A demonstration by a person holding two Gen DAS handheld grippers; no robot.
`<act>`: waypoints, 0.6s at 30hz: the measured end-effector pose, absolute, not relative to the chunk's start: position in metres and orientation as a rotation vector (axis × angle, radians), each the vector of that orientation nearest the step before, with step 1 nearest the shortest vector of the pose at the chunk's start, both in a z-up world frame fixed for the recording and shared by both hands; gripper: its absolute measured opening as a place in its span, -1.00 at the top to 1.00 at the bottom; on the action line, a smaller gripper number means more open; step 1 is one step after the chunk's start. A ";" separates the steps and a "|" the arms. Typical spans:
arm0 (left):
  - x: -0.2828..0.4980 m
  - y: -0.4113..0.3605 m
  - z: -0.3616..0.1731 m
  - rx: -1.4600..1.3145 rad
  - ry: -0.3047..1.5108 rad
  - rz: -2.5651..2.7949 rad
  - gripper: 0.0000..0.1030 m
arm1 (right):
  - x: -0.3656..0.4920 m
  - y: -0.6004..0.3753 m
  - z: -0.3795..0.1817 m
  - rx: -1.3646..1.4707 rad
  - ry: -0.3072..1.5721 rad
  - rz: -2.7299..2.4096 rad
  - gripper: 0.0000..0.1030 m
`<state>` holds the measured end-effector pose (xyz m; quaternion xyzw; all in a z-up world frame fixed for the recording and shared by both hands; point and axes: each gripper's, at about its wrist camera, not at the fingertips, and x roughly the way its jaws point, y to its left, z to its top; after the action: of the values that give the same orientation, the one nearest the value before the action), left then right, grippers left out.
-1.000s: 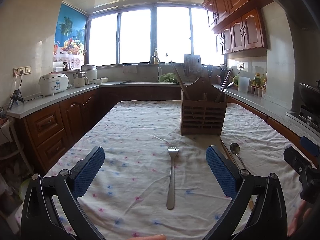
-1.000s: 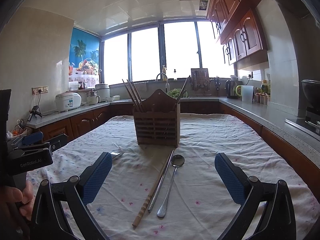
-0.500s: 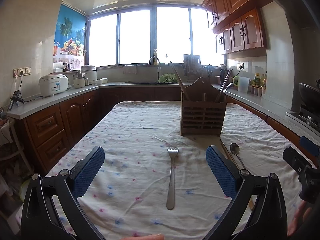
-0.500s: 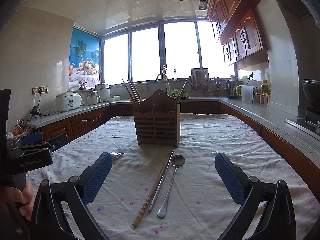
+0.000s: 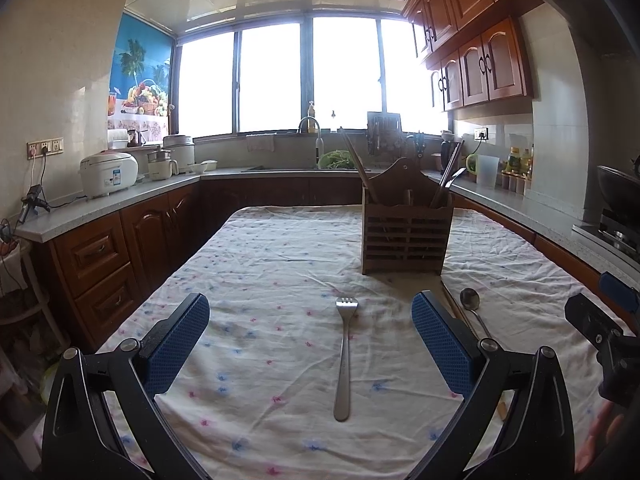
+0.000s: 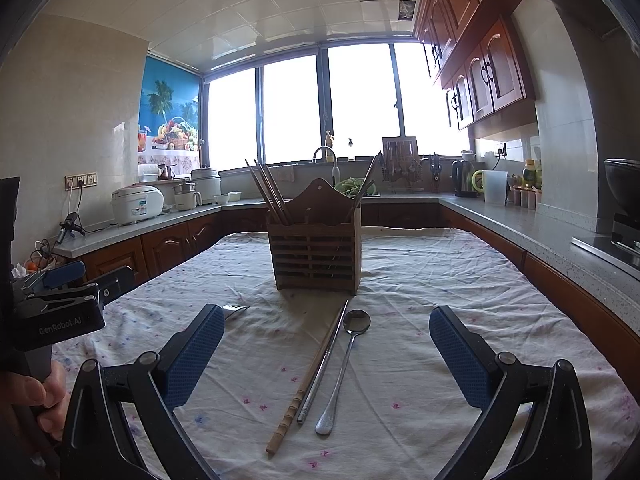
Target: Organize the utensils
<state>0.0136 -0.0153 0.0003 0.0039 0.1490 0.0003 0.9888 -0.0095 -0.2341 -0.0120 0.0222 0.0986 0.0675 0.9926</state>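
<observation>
Fork (image 5: 344,354) flat between wide-open left tool (image 5: 310,334) fingers; cloth bare around it

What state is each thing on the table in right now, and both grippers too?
Left gripper: open, empty, fork between its pads.
Right gripper: open, empty.
Fork: lying flat on the tablecloth.
Spoon: lying flat, bowl toward the holder.
Metal chopstick: lying flat.
Bamboo chopstick: lying flat beside it.
Wooden utensil holder: upright, chopsticks standing in it.
</observation>
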 end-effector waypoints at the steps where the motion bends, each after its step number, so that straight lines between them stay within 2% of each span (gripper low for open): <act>1: 0.013 -0.015 0.001 0.008 0.299 0.000 -1.00 | -0.010 -0.234 -0.012 0.045 0.197 0.136 -1.00; 18: 0.014 -0.016 0.003 0.016 0.298 -0.011 -1.00 | -0.009 -0.230 -0.009 0.045 0.193 0.149 -1.00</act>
<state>0.0143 -0.0159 0.0030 0.0081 0.1484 -0.0056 0.9889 -0.0087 -0.2296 -0.0088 0.0224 0.0963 0.0745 0.9923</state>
